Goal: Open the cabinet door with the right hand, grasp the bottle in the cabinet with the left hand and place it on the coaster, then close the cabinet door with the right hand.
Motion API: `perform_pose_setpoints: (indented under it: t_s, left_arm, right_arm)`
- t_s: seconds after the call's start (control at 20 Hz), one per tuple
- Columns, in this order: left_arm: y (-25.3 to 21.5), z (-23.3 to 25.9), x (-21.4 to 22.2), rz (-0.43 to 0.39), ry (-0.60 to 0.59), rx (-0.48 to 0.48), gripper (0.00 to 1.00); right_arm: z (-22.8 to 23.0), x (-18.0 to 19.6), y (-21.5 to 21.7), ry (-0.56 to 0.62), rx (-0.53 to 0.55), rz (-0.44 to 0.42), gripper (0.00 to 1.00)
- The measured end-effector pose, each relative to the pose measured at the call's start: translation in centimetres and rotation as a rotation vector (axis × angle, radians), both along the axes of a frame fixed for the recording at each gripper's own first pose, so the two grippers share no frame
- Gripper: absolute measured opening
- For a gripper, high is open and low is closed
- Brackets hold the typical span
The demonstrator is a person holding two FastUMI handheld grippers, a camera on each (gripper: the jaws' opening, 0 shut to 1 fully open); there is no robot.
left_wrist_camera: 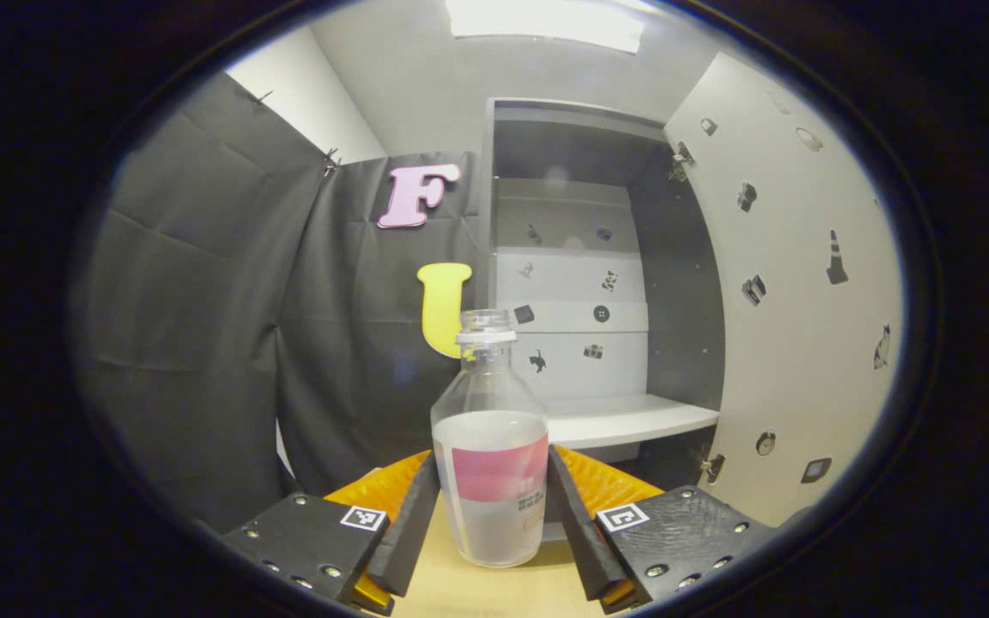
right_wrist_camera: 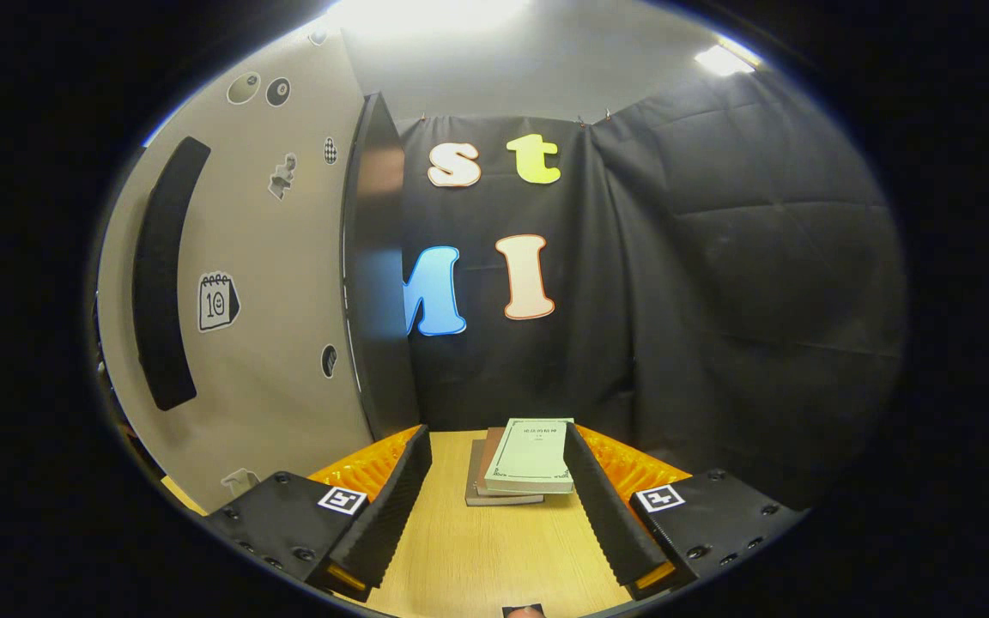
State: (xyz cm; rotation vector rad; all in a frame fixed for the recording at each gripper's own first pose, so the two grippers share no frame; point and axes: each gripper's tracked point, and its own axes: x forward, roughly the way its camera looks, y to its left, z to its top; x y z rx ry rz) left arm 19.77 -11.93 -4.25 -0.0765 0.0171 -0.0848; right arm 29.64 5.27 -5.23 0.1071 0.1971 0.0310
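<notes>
The left gripper (left_wrist_camera: pixel 492 515) is level and points forward, its jaws set on either side of the bottle (left_wrist_camera: pixel 491 446). Both black pads lie against the bottle's lower body, one on each flank, and the bottle stands upright between the jaws, its neck rising above their tips. Each finger base carries a square marker tag on its top face.

The right gripper (right_wrist_camera: pixel 496 493) is also level, hanging low over the table (right_wrist_camera: pixel 494 558). Its jaws are spread wide with nothing between them, their tips angled outward, and bare table shows between the pads.
</notes>
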Motion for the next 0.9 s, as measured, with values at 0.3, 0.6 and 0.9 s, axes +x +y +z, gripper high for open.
perform_pose_setpoints:
  t_s: [0.3, 0.6, 0.9]
  left_arm:
    - [2.2, -4.8, -3.6, 0.039, 0.041, 0.006, 0.72]
    - [3.5, -9.9, -5.9, 0.092, 0.093, -0.001, 0.72]
    - [4.1, -15.4, -7.6, 0.129, 0.158, -0.008, 0.72]
  right_arm:
    - [-1.0, -0.9, -0.4, 0.016, -0.005, -0.003, 0.98]
    - [-1.7, -1.6, -1.1, 0.018, -0.005, -0.016, 0.98]
    - [-2.9, -2.2, -2.3, 0.043, 0.024, -0.047, 0.98]
